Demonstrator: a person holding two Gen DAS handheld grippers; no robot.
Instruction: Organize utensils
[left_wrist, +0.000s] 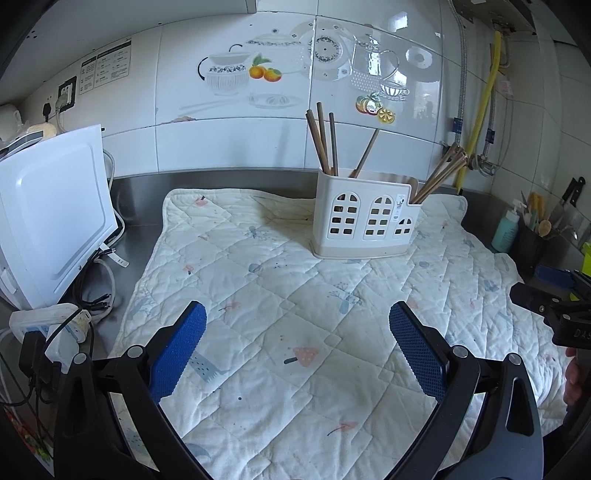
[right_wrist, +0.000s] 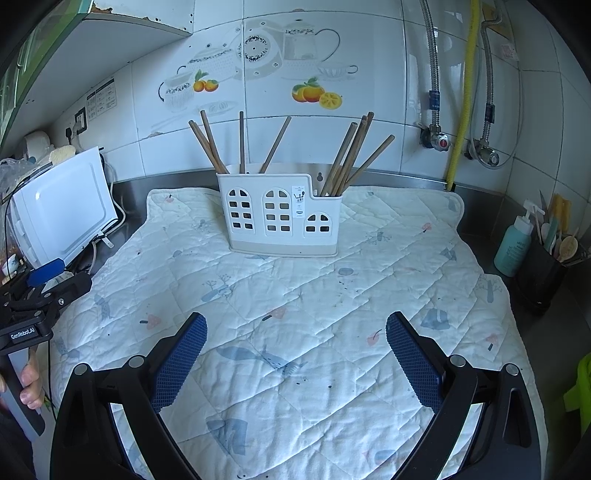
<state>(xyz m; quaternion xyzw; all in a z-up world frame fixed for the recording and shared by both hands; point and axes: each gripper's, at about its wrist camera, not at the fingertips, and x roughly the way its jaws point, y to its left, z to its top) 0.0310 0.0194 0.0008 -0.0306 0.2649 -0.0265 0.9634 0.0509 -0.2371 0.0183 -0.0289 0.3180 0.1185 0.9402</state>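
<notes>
With both the left gripper (left_wrist: 297, 347) and right gripper (right_wrist: 295, 347) spread empty before the holder (right_wrist: 282, 218), it could be tipped if leaning chopsticks (right_wrist: 347, 155) are pulled sideways.

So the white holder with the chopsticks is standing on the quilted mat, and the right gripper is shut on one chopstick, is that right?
Not quite. The white holder with the chopsticks does stand on the quilted mat, but the right gripper holds nothing: the right wrist view shows its jaws wide open above the mat, well short of the holder.
</notes>
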